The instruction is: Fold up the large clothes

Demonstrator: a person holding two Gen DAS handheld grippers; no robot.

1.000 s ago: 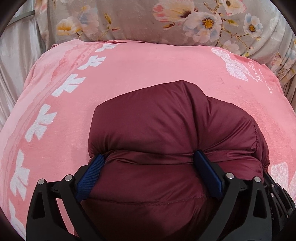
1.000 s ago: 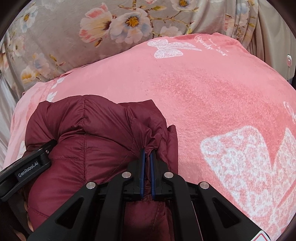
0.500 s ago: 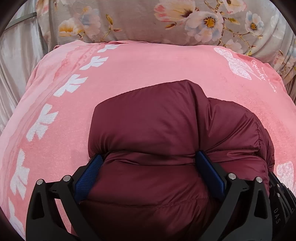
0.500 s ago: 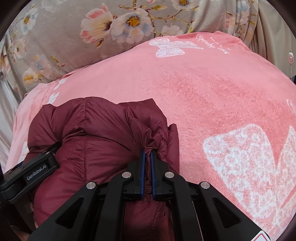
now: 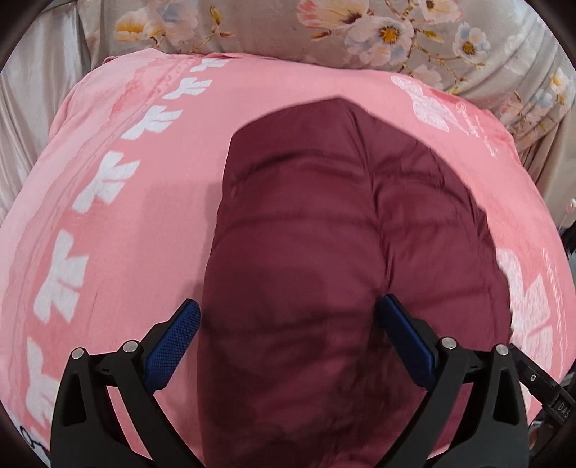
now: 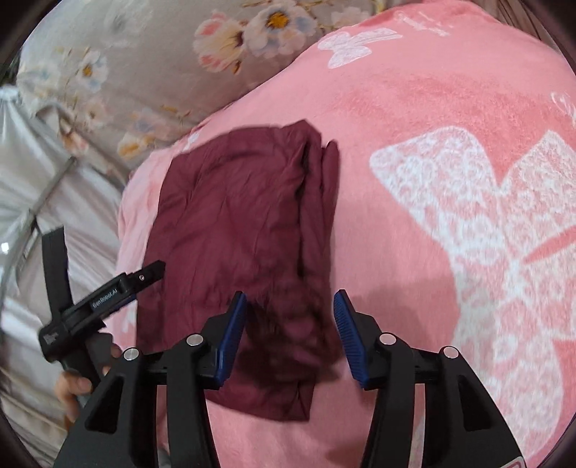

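A folded maroon puffer jacket (image 5: 324, 216) lies on a pink blanket (image 5: 126, 252). In the left wrist view my left gripper (image 5: 288, 324) stands open and wide above the jacket's near end, its blue pads (image 5: 176, 334) not squeezing the cloth. In the right wrist view the jacket (image 6: 234, 216) lies flat as a rectangle. My right gripper (image 6: 289, 324) hovers over its near right corner with its jaws opening; the cloth shows between them but is not pinched. The left gripper (image 6: 108, 295), held in a hand (image 6: 75, 385), is at the jacket's left edge.
The pink blanket (image 6: 432, 108) with white butterfly prints spreads wide to the right of the jacket. Grey floral bedding (image 5: 288, 32) is bunched along the far edge. Pale satin fabric (image 6: 54, 180) hangs at the left.
My right gripper has let go of the jacket's fold and opened. Both grippers have drawn back and up, and the jacket now lies flatter on the blanket.
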